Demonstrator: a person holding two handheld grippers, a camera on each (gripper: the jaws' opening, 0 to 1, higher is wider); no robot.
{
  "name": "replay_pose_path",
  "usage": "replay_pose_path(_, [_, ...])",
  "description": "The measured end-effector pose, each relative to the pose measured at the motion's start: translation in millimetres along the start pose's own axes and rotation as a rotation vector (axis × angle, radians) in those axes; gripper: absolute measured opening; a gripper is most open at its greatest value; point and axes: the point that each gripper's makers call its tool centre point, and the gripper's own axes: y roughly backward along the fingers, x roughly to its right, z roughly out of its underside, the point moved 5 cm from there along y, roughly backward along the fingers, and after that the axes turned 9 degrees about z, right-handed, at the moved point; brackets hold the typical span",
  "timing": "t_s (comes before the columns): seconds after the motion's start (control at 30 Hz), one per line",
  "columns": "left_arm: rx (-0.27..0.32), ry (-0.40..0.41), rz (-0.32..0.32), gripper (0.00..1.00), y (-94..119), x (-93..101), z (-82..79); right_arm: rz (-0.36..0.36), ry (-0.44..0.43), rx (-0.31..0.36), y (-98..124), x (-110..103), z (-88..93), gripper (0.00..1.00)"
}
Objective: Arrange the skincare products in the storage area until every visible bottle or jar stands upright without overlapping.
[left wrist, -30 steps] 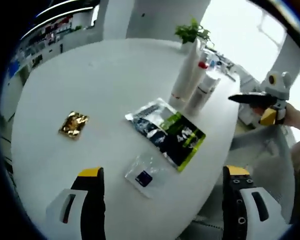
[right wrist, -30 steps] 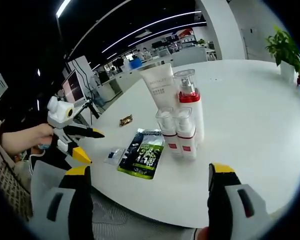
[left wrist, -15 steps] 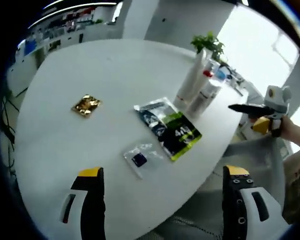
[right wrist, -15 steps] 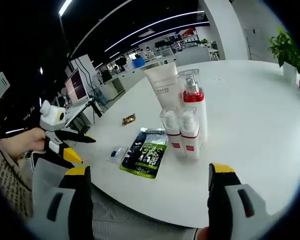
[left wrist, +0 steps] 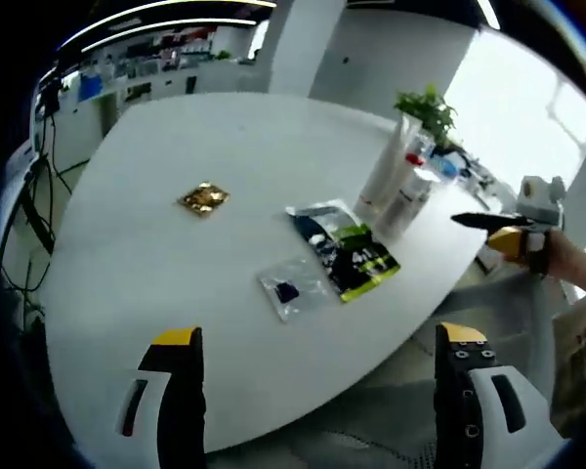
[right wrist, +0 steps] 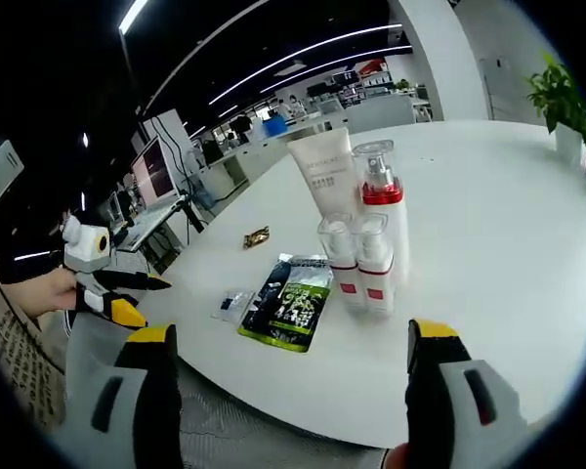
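Right gripper (right wrist: pixel 288 391) and left gripper (left wrist: pixel 317 396) are both hanging wide open, holding nothing, off the counter (right wrist: pixel 488 225) edge. Bottles (right wrist: pixel 366 249) are standing upright, touching, beside the sachet (right wrist: pixel 291 303). Risk: a jaw reaching in is likely tipping the tight cluster.

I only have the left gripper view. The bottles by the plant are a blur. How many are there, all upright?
Observer: Right gripper view shows four, all upright: a white tube, a tall red-collared pump bottle, two small bottles in front.
Operator: Touching each other?
Observer: The two small bottles stand against each other and overlap the tall ones from this angle.
Operator: Right claw holding anything?
Observer: No, the right claw is open, off the table's near edge.
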Motion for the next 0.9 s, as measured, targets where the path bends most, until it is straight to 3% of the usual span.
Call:
replay_pose_path(0.23, [0.052, 0.045, -0.020, 0.97, 5.6, -4.7, 4.0, 0.002, 0.004, -0.002, -0.6, 0.4, -0.1, 0.98])
replay_pose_path(0.37, [0.080, 0.056, -0.011, 0.97, 5.5, -4.4, -1.5, 0.002, 0.010, -0.004, -0.9, 0.3, -0.1, 0.98])
replay_pose_path(0.6, [0.070, 0.053, -0.016, 0.97, 3.4, -4.4, -1.8, 0.001, 0.011, -0.009, -1.2, -0.1, 0.4, 0.98])
replay_pose_path(0.8, [0.065, 0.099, -0.018, 0.97, -5.7, -6.2, -4.3, -0.009, 0.014, -0.016, -1.3, -0.8, 1.7, 0.97])
replay_pose_path(0.9, [0.127, 0.155, -0.013, 0.97, -12.1, -5.8, -15.3, -0.021, 0.029, -0.026, -1.9, -3.1, 2.6, 0.97])
